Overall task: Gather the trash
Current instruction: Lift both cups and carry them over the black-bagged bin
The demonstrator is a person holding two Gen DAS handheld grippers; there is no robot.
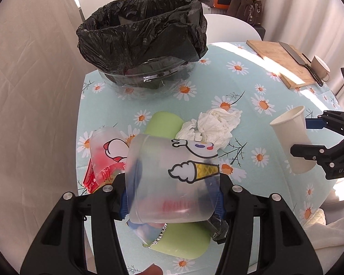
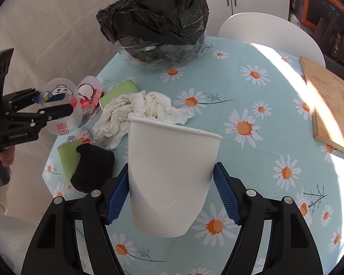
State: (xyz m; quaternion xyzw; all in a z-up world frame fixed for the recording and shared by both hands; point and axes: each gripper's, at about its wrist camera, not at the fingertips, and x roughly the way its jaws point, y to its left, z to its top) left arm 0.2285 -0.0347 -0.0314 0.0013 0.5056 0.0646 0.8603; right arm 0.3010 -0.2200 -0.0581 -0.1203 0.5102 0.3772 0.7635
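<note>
My left gripper (image 1: 172, 197) is shut on a clear plastic cup (image 1: 169, 178) with cartoon prints, held above the table; it also shows in the right wrist view (image 2: 59, 105). My right gripper (image 2: 169, 194) is shut on a white paper cup (image 2: 169, 178), also seen in the left wrist view (image 1: 291, 139). A bin lined with a black bag (image 1: 142, 39) stands at the table's far side (image 2: 158, 25). Crumpled white tissue (image 1: 213, 126) (image 2: 140, 112), a second printed clear cup (image 1: 105, 153) (image 2: 89, 94), green pieces (image 1: 162, 123), a red wrapper (image 1: 90, 178) and a black cloth (image 2: 91, 167) lie on the table.
The round table has a daisy-print cloth (image 2: 252, 105). A wooden cutting board (image 1: 279, 61) with a cleaver (image 1: 298, 57) and a cream mug (image 1: 320, 66) sit at the right. A white chair (image 2: 270, 32) stands behind the table. Curtains hang at the left.
</note>
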